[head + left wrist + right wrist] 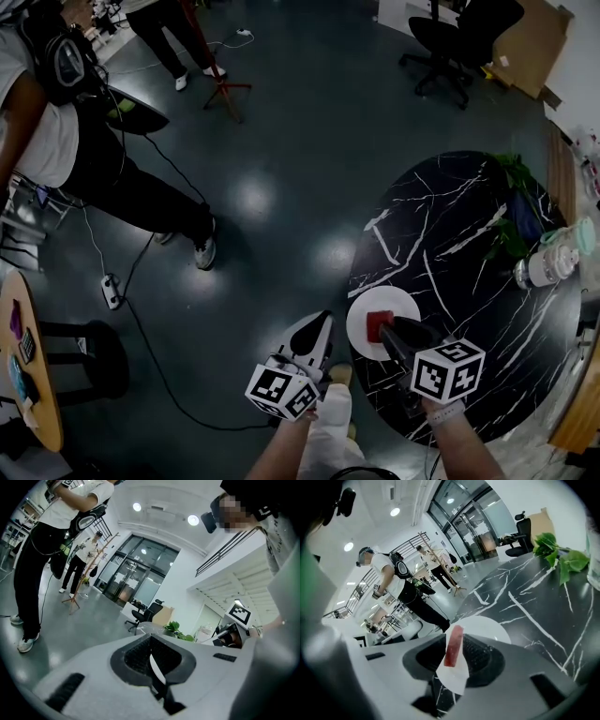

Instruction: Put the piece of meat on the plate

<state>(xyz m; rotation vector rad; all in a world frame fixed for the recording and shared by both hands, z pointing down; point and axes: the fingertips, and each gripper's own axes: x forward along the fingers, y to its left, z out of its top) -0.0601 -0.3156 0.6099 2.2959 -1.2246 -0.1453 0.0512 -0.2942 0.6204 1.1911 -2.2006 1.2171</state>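
1. Right gripper view shows the piece of meat (453, 646), a red slab standing on edge, clamped between the jaws of the right gripper (457, 645).
2. The meat is over the white plate (487, 625), which sits near the edge of the black marbled table (450, 253).
3. The left gripper (151, 654) is beside the table, over the floor (281, 141), with its jaws closed on nothing.

— What sort of place is this?
— An open office or lab hall: glass doors (133, 576) at the far end, office chairs (455, 37), cables (155, 361) across a polished floor (281, 141), a railed upper level (225, 550).
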